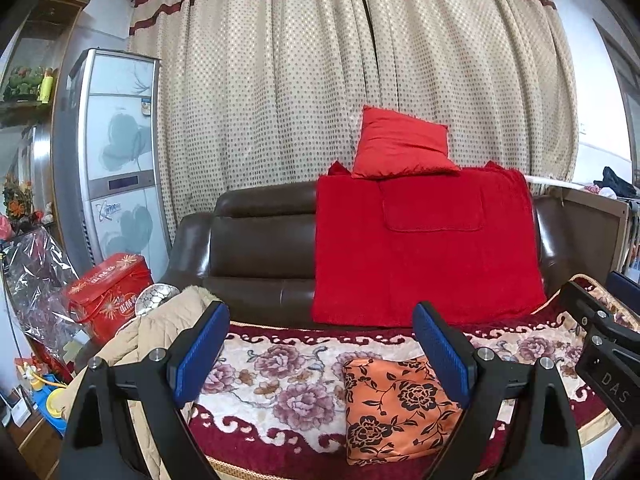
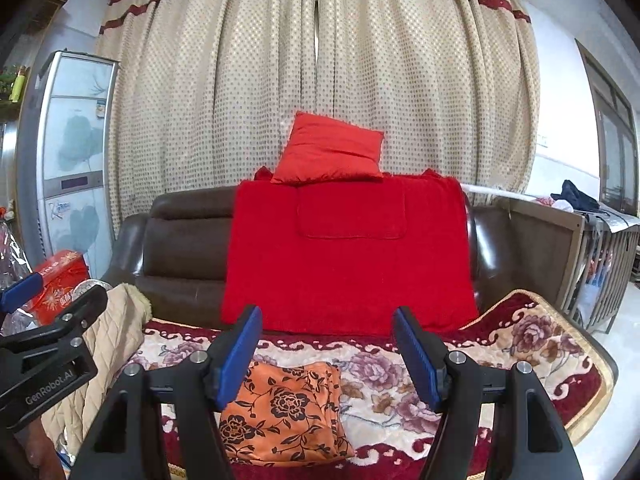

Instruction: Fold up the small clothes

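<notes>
Dotted curtains (image 1: 360, 60) back the sofa; your left gripper (image 1: 320, 364) and right gripper (image 2: 326, 354) tilt slightly downward, jaws spread and empty, above the folded orange floral garment (image 2: 286, 412) at lower centre.

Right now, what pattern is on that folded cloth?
Orange with black flowers: the folded cloth, clearest in the right wrist view.

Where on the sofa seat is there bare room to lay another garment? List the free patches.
Free: the floral blanket right of the folded orange floral cloth, out to its gold-trimmed edge; also the strip between that cloth and the beige quilted coat. Crowded: the seat's left end under the coat, with a red gift box beyond.
</notes>
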`<control>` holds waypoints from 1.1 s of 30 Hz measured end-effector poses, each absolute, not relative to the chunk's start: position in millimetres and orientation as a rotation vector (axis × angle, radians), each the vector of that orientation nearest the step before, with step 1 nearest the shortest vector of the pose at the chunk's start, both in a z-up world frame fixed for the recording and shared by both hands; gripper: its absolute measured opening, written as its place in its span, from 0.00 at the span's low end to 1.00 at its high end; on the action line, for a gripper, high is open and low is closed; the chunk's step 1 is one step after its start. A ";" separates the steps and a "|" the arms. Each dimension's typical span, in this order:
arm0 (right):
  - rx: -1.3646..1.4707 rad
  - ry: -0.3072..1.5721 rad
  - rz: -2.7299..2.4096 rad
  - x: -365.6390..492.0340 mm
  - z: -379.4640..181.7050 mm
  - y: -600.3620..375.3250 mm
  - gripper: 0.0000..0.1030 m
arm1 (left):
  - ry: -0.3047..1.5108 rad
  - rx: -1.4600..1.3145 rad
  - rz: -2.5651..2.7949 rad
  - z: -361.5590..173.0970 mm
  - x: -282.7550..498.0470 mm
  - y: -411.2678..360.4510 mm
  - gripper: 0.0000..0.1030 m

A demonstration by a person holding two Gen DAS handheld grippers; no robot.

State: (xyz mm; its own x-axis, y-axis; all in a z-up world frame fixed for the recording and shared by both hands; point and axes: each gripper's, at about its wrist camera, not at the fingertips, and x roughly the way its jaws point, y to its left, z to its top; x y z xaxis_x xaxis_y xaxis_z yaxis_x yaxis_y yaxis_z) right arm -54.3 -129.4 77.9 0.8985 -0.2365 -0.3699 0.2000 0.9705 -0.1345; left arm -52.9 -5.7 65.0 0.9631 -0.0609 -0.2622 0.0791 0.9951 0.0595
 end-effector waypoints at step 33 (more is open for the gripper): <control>-0.099 0.324 -0.215 -77.2 101.9 -118.5 0.70 | 0.189 0.048 -0.135 91.9 -83.4 -0.1 0.90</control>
